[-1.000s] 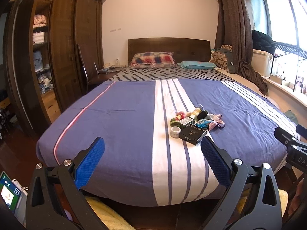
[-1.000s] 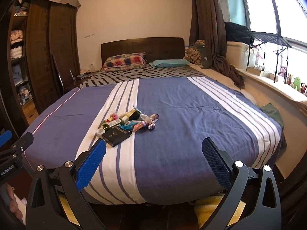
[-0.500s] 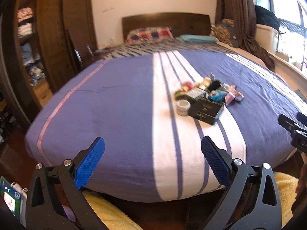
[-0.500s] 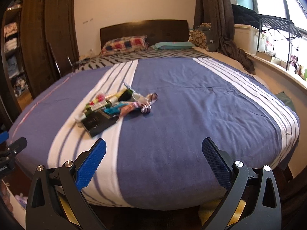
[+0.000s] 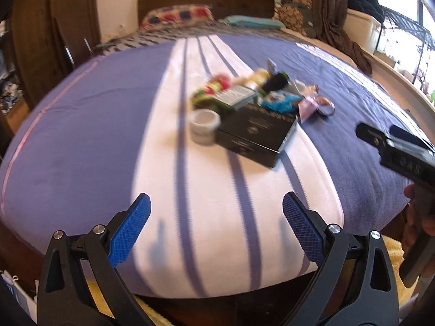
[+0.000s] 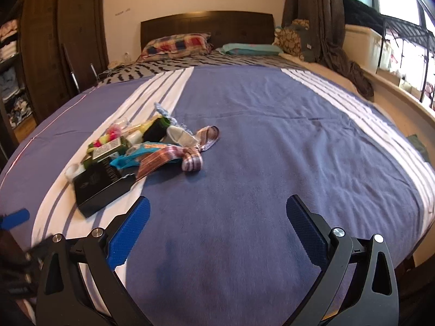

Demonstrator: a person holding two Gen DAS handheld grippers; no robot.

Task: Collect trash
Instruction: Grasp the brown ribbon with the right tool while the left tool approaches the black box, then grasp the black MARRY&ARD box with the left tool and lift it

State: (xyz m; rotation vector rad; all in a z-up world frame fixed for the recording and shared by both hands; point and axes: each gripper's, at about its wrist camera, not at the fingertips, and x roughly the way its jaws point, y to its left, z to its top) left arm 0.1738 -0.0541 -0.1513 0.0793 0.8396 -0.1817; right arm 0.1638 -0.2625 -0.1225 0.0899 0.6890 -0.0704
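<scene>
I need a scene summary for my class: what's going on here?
A person holds two grippers over a bed. Both the left gripper and right gripper are open and empty. A trash pile lies on the blanket, untouched, with a black box nearest. Nothing is collected yet.

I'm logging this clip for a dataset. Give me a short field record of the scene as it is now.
setting: bedroom, bed with blue and white striped cover
trash: one pile on the white stripe
nearest item: black box
beside box: small white cup
left gripper: open, empty, short of the pile
right gripper: open, empty, over bare cover
</scene>
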